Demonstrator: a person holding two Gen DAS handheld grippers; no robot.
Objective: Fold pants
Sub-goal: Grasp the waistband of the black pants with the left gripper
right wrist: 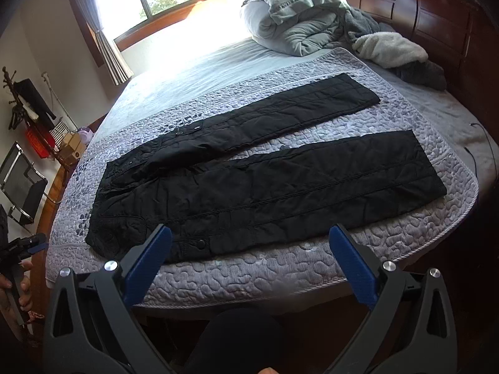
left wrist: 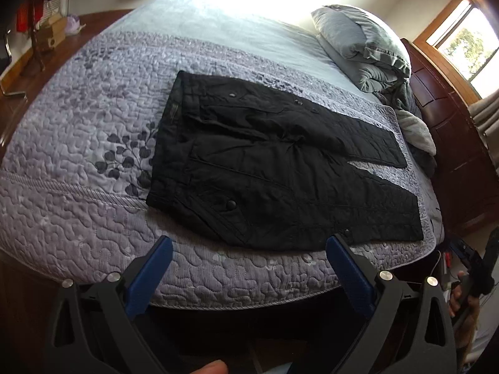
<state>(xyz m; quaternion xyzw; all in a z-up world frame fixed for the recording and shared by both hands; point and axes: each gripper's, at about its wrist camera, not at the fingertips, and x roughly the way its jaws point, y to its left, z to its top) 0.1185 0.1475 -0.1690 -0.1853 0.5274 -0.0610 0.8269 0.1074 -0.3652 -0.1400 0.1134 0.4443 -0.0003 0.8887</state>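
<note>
Black pants: flat on quilt, legs splayed apart, waist toward left. Left gripper, right gripper: fingers wide, empty, short of the near edge. Risk: pinching quilt with fabric, or uneven lift skewing the fold.

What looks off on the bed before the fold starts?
Little. The black pants lie flat on the quilt, legs splayed apart, not together. Bedding is bunched in a heap by the headboard. Both grippers, left and right, are open, off the pants.
</note>
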